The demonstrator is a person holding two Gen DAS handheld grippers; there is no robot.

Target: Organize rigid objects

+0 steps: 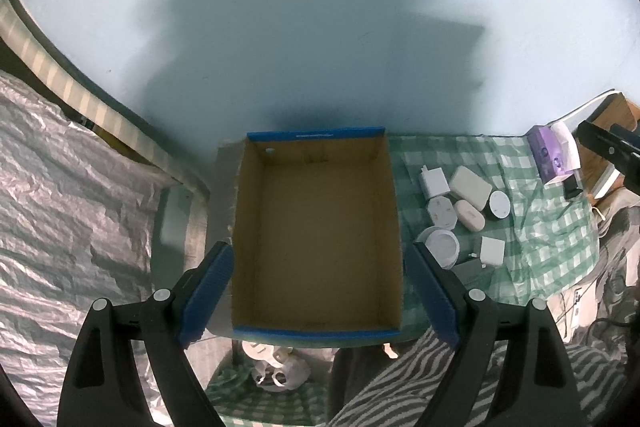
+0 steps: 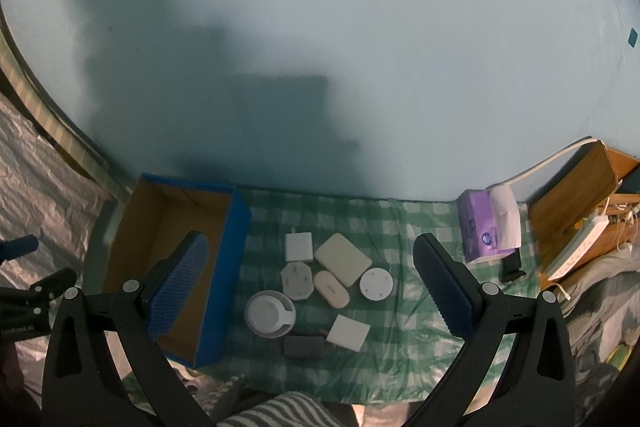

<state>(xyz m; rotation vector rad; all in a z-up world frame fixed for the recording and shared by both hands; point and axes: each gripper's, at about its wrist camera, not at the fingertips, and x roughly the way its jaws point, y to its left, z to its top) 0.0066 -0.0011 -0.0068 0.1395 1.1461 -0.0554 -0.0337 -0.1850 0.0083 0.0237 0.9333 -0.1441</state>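
- My left tool [image 1: 320, 291] hangs over the cardboard box [image 1: 316, 239], fingers wide apart, holding nothing.
- My right tool [image 2: 312, 291] is spread too, above the small white things on the green checked cloth [image 2: 400, 359].
- Nearest: dark grey block [image 2: 303, 347], white square adapter [image 2: 348, 333], round white dish [image 2: 269, 313].
- Beyond them: cream oval case [image 2: 331, 287], its long axis slanting left-far to right-near, and a round puck [image 2: 375, 285].
- Farther right, the purple tissue pack [image 2: 478, 227]; its print is unreadable.
- The box's long axis runs away from me; the writing on its blue rim is too small to read.
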